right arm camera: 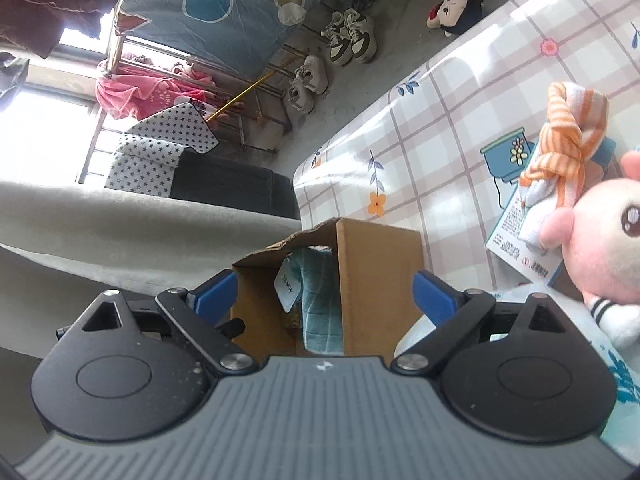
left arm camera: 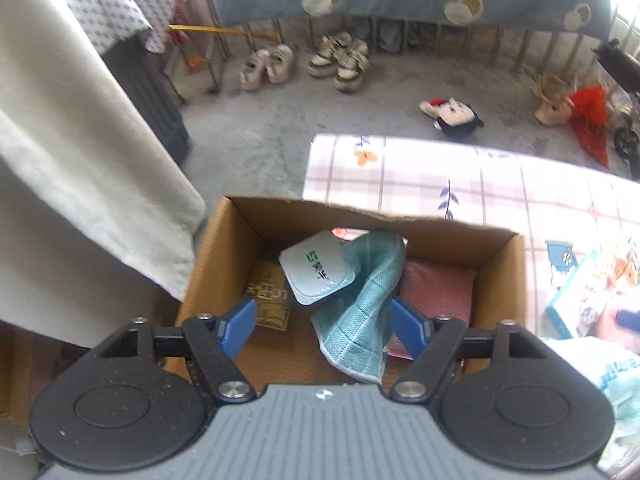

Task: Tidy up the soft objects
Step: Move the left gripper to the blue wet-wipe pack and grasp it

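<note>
Two sets of blue-padded tongs, both spread wide and empty: left tongs [left arm camera: 322, 328] above an open corrugated cardboard box [left arm camera: 224, 248], right tongs [right arm camera: 324, 298] level with its outer wall. Inside the box, a teal waffle-weave cloth [left arm camera: 360, 300], soft and crumpled, long axis from 1 o'clock down to 6 o'clock; a glossy rounded pale pouch [left arm camera: 316, 272] overlapping its upper end at 10 o'clock; a pink textured fabric piece [left arm camera: 436, 292] flat at 3 o'clock. On the checked sheet at 3 o'clock from the right tongs, a fuzzy pink plush toy [right arm camera: 600, 232] and an orange-striped cloth [right arm camera: 568, 136].

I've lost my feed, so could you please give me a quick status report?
Both grippers, left and right, open, empty. Teal checked cloth inside brown cardboard box. Pink plush toy waiting on checked bedsheet. Nothing in the way.
</note>
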A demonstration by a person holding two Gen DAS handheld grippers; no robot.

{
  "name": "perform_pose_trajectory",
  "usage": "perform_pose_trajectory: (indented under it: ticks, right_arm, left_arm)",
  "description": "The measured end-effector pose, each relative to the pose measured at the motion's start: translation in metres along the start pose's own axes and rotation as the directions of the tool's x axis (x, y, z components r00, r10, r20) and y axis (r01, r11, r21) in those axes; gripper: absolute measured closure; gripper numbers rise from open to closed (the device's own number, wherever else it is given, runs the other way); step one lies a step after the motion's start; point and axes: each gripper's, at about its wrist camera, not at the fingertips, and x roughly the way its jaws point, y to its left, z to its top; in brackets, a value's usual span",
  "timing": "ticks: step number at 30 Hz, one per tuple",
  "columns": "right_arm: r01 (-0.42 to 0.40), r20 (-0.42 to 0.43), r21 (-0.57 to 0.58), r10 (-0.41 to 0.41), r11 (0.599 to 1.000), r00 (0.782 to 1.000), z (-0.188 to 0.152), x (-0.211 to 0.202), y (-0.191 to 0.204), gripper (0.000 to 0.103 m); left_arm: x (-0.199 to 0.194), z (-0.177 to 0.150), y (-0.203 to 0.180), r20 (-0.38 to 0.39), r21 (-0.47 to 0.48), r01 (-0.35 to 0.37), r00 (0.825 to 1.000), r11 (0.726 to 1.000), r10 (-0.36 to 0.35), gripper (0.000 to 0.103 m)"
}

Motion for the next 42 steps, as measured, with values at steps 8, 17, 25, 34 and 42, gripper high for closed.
perform_pose_trajectory:
  ticks: [8,17,25,34,42]
  right_arm:
    - [-0.151,-0.112,0.08,0.159,0.985,0.981,-0.015,-0.048,-0.038,0.008]
    - [-0.139,-0.111,0.089,0.149,0.986,0.983,0.029,-0.155,-0.103,0.007]
    - [0.034,0.05,0.168,-0.043,0.985,0.998,0.089,-0.235,-0.204,0.007]
    - [0.144,0.056,0.293,-0.167,0.945,0.984,0.116,-0.189,-0.272,0.007]
    - [0.161,0.036,0.359,-0.186,0.919,0.982,0.126,-0.151,-0.289,0.007]
  left_arm:
    - [-0.076,-0.007,-0.057,0.023,-0.011,-0.094,0.995,0.996,0.094,0.024]
    - [-0.118,-0.023,-0.175,0.034,-0.053,0.029,0.999,0.998,-0.028,0.021]
    - [-0.081,-0.035,-0.309,-0.036,0.087,0.219,0.976,0.972,-0.217,0.019]
    - [-0.009,-0.036,-0.424,-0.078,0.236,0.327,0.945,0.915,-0.317,0.032]
    - [0.03,-0.03,-0.457,-0.109,0.273,0.333,0.943,0.902,-0.315,0.049]
